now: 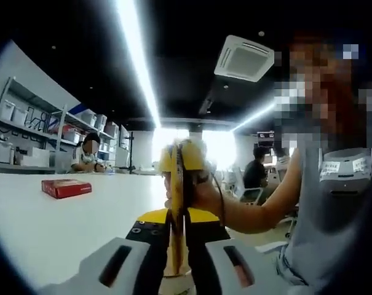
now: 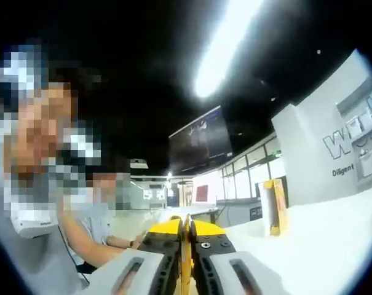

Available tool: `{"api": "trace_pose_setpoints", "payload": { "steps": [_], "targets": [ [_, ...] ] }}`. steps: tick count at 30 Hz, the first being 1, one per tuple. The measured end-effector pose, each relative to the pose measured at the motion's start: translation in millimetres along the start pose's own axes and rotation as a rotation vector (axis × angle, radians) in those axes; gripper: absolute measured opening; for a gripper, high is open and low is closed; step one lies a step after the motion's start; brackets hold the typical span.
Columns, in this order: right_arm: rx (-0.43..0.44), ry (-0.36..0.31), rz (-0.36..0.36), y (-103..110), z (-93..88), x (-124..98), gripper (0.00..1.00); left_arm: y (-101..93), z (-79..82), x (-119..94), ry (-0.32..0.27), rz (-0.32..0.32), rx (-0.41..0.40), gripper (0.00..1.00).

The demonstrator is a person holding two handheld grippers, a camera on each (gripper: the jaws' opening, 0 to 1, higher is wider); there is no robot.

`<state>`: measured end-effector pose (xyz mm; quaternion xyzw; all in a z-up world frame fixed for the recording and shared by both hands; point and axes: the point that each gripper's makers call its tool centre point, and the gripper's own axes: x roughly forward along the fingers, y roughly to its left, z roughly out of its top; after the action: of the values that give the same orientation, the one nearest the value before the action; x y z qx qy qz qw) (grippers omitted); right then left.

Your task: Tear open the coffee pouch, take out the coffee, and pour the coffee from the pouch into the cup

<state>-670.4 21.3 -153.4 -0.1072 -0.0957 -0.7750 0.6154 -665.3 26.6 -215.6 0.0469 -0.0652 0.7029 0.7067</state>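
A thin yellow coffee pouch (image 1: 176,246) stands edge-on between my two grippers, which face each other. My left gripper (image 1: 176,265) is shut on its near edge, the pale jaws pressed to either side. The right gripper (image 1: 173,228), black and yellow, clamps the pouch from the far side, and a person's hand (image 1: 201,192) holds its handle. In the right gripper view the same pouch (image 2: 186,261) runs as a narrow yellow strip between my right gripper (image 2: 186,273), which is shut, and the black-and-yellow left gripper (image 2: 184,236) opposite. Something pale and round (image 1: 176,285) sits below the pouch; I cannot tell what it is.
A white table (image 1: 44,227) stretches to the left with a red box (image 1: 66,187) on it. A tall yellow carton (image 2: 274,206) stands on the table (image 2: 321,239) in the right gripper view. The person's torso (image 1: 333,215) is close on the right. Shelves (image 1: 26,138) and seated people are far behind.
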Motion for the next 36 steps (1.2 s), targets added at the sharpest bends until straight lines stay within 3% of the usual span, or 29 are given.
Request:
{"api": "trace_pose_setpoints", "payload": {
  "steps": [4, 9, 12, 15, 18, 29, 36],
  "targets": [
    [-0.058, 0.051, -0.008, 2, -3.1, 6, 0.06, -0.5, 7.8, -3, -0.037, -0.002, -0.006, 0.14],
    [-0.084, 0.073, 0.001, 7, -2.9, 13, 0.06, 2.0, 12.9, -5, -0.059, -0.001, 0.044, 0.05],
    [-0.047, 0.045, 0.032, 9, -2.3, 12, 0.08, 1.4, 15.0, -5, -0.064, -0.006, 0.058, 0.04],
    [-0.008, 0.091, 0.038, 8, -19.1, 10, 0.19, -0.7, 15.4, -5, -0.071, -0.015, 0.056, 0.04],
    [-0.007, 0.101, 0.038, 9, -28.1, 6, 0.07, 0.0, 13.2, -5, -0.062, -0.014, 0.055, 0.04],
    [-0.042, 0.094, 0.004, 4, -25.0, 2, 0.02, 1.6, 12.5, -5, -0.068, -0.013, 0.005, 0.11],
    [-0.045, 0.068, 0.01, 5, -21.5, 1, 0.02, 2.1, 12.4, -5, -0.069, -0.012, 0.018, 0.09]
  ]
}}
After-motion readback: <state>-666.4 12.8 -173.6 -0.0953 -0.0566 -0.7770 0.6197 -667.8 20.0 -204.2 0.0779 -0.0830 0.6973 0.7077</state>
